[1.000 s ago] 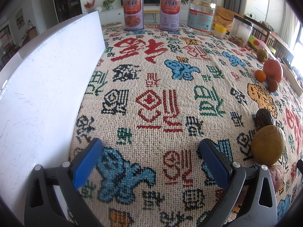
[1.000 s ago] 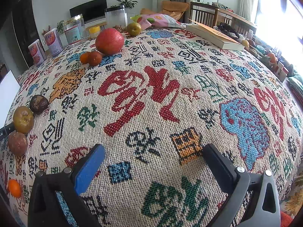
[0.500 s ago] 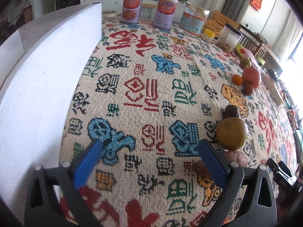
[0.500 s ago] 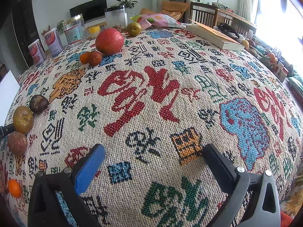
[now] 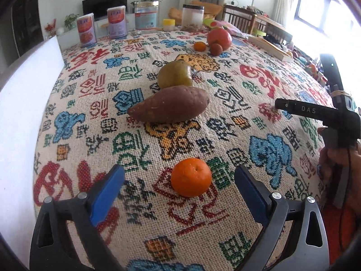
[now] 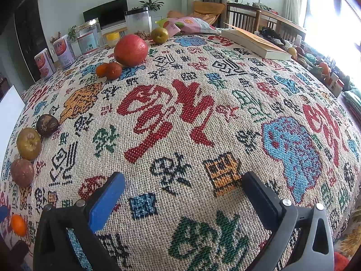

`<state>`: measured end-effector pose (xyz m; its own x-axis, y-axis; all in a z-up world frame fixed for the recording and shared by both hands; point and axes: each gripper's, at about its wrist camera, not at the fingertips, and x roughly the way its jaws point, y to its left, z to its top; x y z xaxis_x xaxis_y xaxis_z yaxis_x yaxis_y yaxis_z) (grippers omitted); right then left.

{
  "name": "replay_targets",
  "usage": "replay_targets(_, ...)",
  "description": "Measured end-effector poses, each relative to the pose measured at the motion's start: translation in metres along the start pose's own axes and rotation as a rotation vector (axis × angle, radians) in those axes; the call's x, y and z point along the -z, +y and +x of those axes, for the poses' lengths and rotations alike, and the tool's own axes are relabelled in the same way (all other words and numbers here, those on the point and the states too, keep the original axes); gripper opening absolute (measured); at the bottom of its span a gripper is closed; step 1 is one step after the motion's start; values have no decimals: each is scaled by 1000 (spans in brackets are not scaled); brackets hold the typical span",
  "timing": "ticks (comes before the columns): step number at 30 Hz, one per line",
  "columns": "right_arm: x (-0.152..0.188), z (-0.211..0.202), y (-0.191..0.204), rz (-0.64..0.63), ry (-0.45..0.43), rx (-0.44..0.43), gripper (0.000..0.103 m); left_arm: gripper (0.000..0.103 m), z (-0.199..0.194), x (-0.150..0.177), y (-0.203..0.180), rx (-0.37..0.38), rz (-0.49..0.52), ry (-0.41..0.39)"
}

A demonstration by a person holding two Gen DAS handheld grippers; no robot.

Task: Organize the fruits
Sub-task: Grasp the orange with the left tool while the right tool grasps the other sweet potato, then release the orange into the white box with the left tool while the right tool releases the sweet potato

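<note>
Left wrist view: the left gripper (image 5: 179,188) points down at the patterned tablecloth (image 5: 248,85), its jaws partly open and just now closing in. A small orange (image 5: 191,177) lies between the blue pads (image 5: 107,194), with cloth showing on both sides of it; neither pad touches it. Just beyond the orange lies a sweet potato (image 5: 170,107), and touching the potato's far side is a green-brown pear (image 5: 174,76). Farther beyond the orange, near the far edge of the cloth, a large red fruit (image 5: 219,38) sits with two small round fruits against it. This view alone shows the right gripper's black body (image 5: 315,113) from outside, off to the right of the orange, with a hand (image 5: 336,158) on its handle.

Right wrist view: the right gripper (image 6: 183,192) has its jaws wide apart over bare cloth, holding nothing. Here the orange (image 6: 18,224) appears at the far left edge, and only this view shows a dark wrinkled fruit (image 6: 47,125) beyond the pear (image 6: 28,143), and a book (image 6: 255,43) at the far side.
</note>
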<state>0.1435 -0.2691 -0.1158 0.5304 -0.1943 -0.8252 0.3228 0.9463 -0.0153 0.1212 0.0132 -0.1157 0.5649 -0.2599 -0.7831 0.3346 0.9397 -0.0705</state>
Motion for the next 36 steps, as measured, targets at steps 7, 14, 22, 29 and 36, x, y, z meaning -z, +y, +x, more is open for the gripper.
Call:
replay_targets(7,-2,-35,3,44,-133,-331,103,28,-19,8,26,45,-98,-58)
replay_targets(14,-22,-17,119,-194,104,-749,81,28,-51,16,57,72,-190,-70)
replay_targets(22,6,-38,157,-359,263,-801,44,28,-87,25,66,72,-182,-110)
replay_targets(29,-2,-41,187,-429,264,-655,70,28,-97,26,64,105,-210,-105)
replay_targets(36,-3,-17,216,-385,397,-511,41,28,-161,7,79,143,-240,-145)
